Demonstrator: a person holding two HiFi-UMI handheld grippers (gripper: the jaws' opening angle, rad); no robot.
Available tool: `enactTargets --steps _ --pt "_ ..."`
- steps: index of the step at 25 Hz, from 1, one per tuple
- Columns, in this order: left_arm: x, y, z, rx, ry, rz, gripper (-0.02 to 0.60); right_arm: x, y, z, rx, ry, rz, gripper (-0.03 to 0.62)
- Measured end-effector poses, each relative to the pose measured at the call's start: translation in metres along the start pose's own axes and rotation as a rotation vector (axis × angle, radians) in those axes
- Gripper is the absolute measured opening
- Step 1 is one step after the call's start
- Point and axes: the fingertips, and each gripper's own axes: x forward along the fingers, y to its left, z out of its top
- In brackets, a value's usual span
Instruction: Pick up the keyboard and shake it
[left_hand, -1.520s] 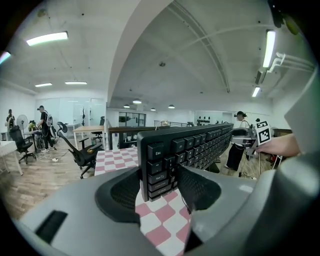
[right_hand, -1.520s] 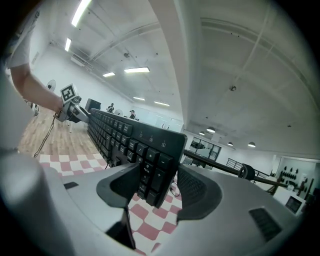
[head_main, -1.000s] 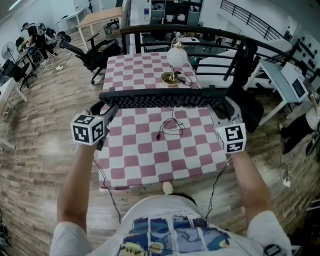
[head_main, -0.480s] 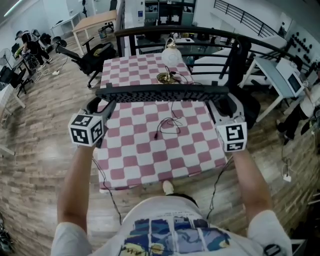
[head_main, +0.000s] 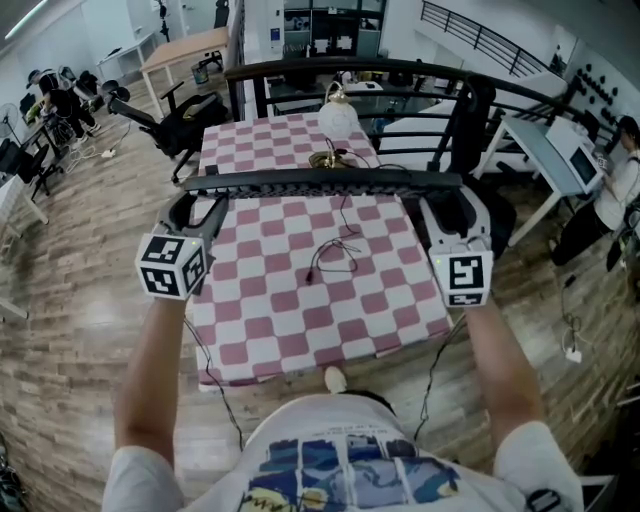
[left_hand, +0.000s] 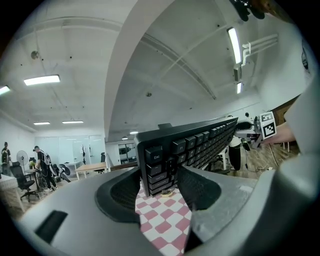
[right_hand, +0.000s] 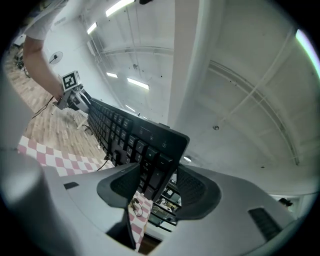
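A long black keyboard (head_main: 325, 180) is held in the air above the pink-and-white checkered table (head_main: 300, 320), nearly edge-on in the head view. My left gripper (head_main: 205, 207) is shut on its left end, and my right gripper (head_main: 442, 205) is shut on its right end. In the left gripper view the keyboard (left_hand: 195, 145) runs off to the right from between the pads of that gripper (left_hand: 159, 187), key side facing the camera. In the right gripper view the keyboard (right_hand: 125, 135) stretches left from the right gripper (right_hand: 156, 187). Its black cable (head_main: 335, 250) hangs down onto the table in a loose loop.
A lamp with a white globe shade and brass base (head_main: 335, 120) stands at the table's far side, just behind the keyboard. A black railing (head_main: 460, 90) curves behind the table. An office chair (head_main: 185, 110) stands at the far left, and desks (head_main: 560, 150) at the right.
Both grippers have carried the keyboard up and away from me. It has tipped so that its keys no longer show in the head view, only its edge.
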Motion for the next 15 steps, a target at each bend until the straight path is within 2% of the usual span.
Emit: enactTargets --steps 6,15 --pt "-0.004 0.004 0.01 0.032 -0.038 0.025 0.229 -0.003 -0.003 0.016 -0.054 -0.056 -0.041 0.224" --pt "-0.007 0.012 0.018 0.044 -0.082 0.055 0.229 -0.009 -0.004 0.032 -0.089 -0.085 -0.097 0.222"
